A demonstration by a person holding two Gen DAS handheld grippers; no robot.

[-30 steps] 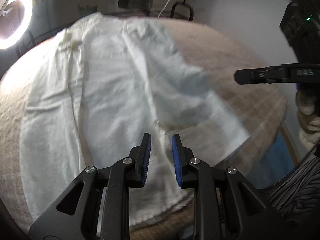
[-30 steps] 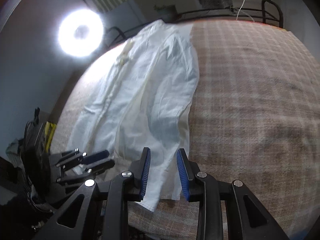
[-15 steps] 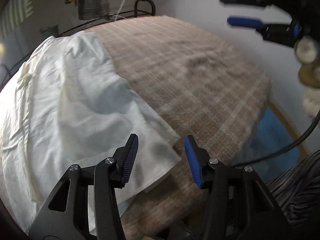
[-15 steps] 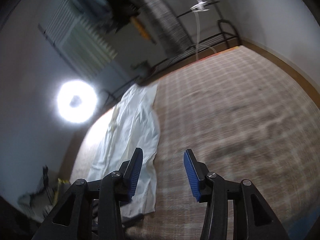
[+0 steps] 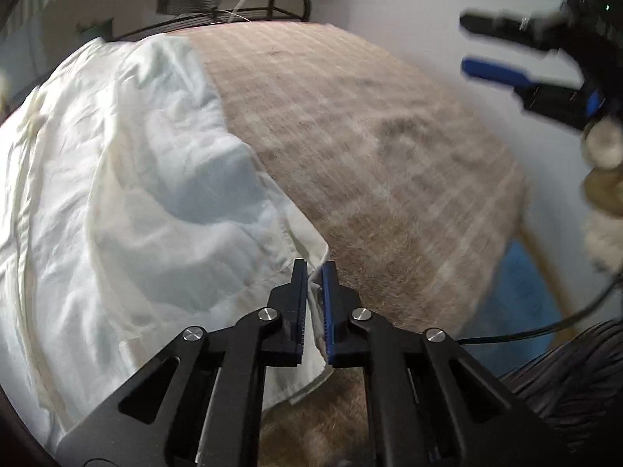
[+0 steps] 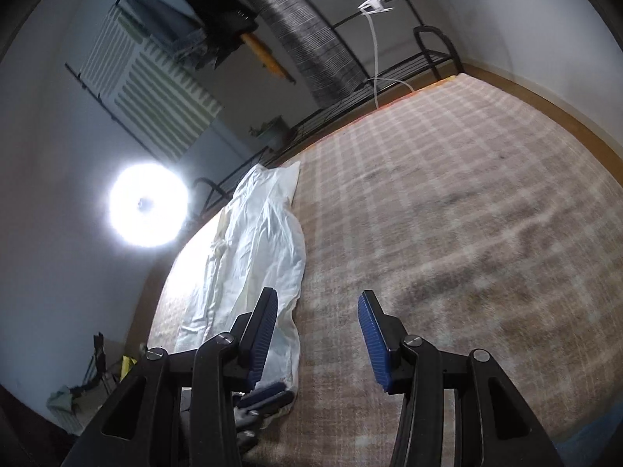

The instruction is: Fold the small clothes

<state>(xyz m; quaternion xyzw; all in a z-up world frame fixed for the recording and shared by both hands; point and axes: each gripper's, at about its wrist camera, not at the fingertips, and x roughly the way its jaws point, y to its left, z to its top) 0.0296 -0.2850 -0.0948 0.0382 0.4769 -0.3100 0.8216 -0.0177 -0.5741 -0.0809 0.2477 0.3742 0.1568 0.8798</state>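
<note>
A white garment [image 5: 128, 202] lies spread on the left part of a brown plaid blanket [image 5: 373, 163]. My left gripper [image 5: 314, 268] is shut on the garment's near right corner, with white cloth pinched between its blue pads. My right gripper [image 6: 317, 303] is open and empty, held high above the blanket [image 6: 447, 233]; it also shows at the upper right of the left wrist view [image 5: 518, 54]. In the right wrist view the garment [image 6: 257, 245] stretches away at the left, and the left gripper [image 6: 264, 395] shows at its near end.
A bright ring light [image 6: 146, 204] shines at the left. A black metal rack [image 6: 428, 58] and hanging clothes [image 6: 296, 19] stand past the far edge. A blue mat [image 5: 521, 295] lies beyond the blanket's right edge.
My left gripper has closed on the garment's near right corner; half a second ago it was open above it. My right gripper has opened wider and risen away from the garment.
</note>
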